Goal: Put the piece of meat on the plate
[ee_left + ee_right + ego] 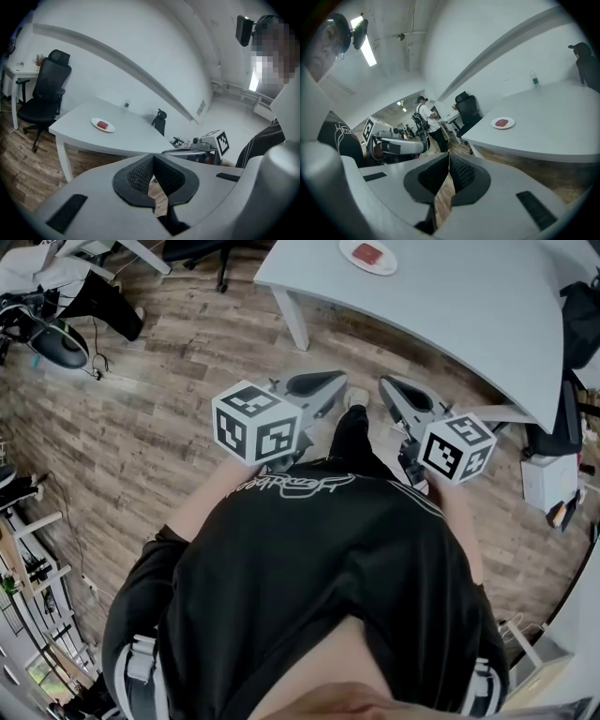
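A white plate (367, 256) lies on the far part of the white table (469, 306), and a red piece of meat (370, 254) rests on it. The left gripper view shows the plate (102, 125) with the meat (103, 124) well ahead; the right gripper view shows the same plate (502, 123) far off. My left gripper (337, 381) and right gripper (386, 383) hang side by side over the wooden floor, short of the table's near edge. Both are shut with nothing between the jaws (153, 157) (449, 157).
A black office chair (44, 89) stands left of the table, and another chair back (160, 121) shows behind it. A black bag (581, 315) and a white box (548, 479) sit at the right. A small bottle (534, 79) stands on the table. People (424, 117) stand far behind.
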Demonstrator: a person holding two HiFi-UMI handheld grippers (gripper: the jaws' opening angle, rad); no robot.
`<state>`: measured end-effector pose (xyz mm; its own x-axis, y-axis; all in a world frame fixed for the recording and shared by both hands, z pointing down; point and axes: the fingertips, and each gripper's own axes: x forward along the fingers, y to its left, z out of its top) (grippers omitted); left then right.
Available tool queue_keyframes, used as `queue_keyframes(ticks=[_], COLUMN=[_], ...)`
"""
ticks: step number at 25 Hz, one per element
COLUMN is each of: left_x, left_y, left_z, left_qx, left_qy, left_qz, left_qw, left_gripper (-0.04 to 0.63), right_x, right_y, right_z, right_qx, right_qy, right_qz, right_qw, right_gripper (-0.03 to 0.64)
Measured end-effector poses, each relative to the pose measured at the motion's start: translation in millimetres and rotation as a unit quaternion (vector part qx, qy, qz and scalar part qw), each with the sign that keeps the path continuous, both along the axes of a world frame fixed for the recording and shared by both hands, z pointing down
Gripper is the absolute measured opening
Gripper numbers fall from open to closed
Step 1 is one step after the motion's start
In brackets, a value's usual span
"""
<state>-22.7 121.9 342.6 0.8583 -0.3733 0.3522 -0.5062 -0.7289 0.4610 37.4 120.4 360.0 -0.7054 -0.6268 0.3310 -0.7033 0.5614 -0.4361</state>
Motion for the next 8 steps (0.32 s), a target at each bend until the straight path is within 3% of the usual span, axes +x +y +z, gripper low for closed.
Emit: queue_keyframes(ticks=[8], left_x=[6.8], left_y=[6.4], left_z=[-6.4], left_qx=[0.012], left_qy=[0.004], left_qz=[0.011], left_qw=[0.9999], left_gripper=[0.008], right_x=[3.4], right_y=[7.4], right_z=[-2.6], right_qx=[0.002], right_qy=[0.004], right_qz=[0.001], right_qw=[1.000], right_gripper=[0.011])
